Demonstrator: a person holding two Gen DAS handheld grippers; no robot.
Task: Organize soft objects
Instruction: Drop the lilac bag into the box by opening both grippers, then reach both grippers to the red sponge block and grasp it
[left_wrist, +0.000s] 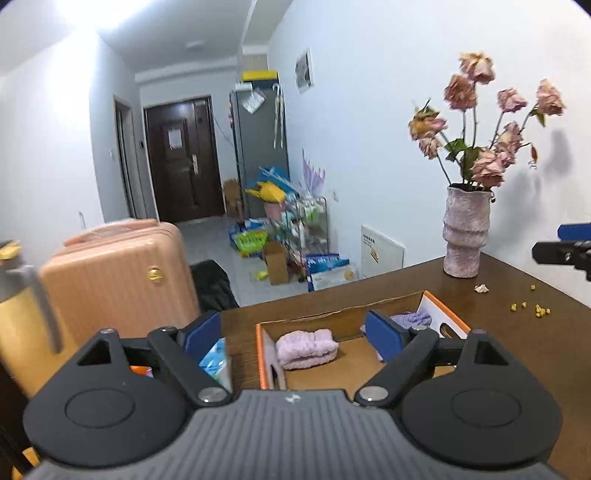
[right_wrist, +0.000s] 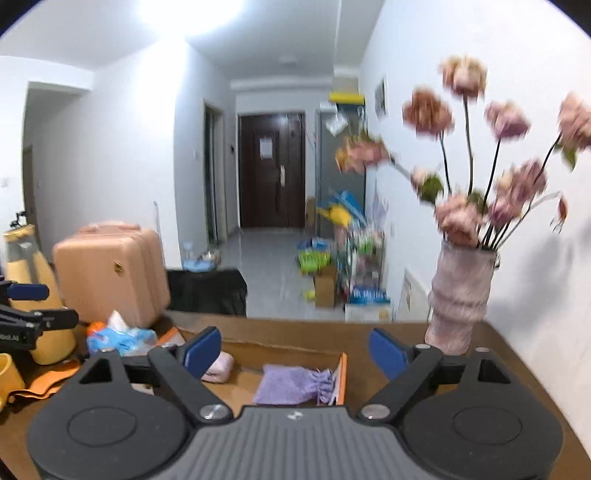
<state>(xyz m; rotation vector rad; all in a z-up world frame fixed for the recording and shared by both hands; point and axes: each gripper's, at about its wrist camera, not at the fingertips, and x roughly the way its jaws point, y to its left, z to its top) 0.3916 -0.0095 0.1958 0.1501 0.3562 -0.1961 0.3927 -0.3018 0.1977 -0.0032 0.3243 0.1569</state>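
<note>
**Soft Things Lie in the Box, Both Grippers Wide Open**

Two soft things can be seen inside the cardboard box (left_wrist: 341, 319) on the brown table (left_wrist: 517, 332). A fluffy pale purple roll (left_wrist: 306, 349) lies near the left wall of the box. A purple cloth pouch (right_wrist: 295, 384) lies by the right wall.

The left gripper (left_wrist: 293, 338) is held above the box with its jaws wide apart, and nothing is held in it. The right gripper (right_wrist: 295, 350) is also spread wide and empty.

Both soft things are likely light and squishy. They should not break or slip. The roll is best pinched across its thick middle. The pouch is best taken at its flat body, not its gathered end. The vase (left_wrist: 465, 232) nearby looks easy to tip, so it should be kept away from.
</note>
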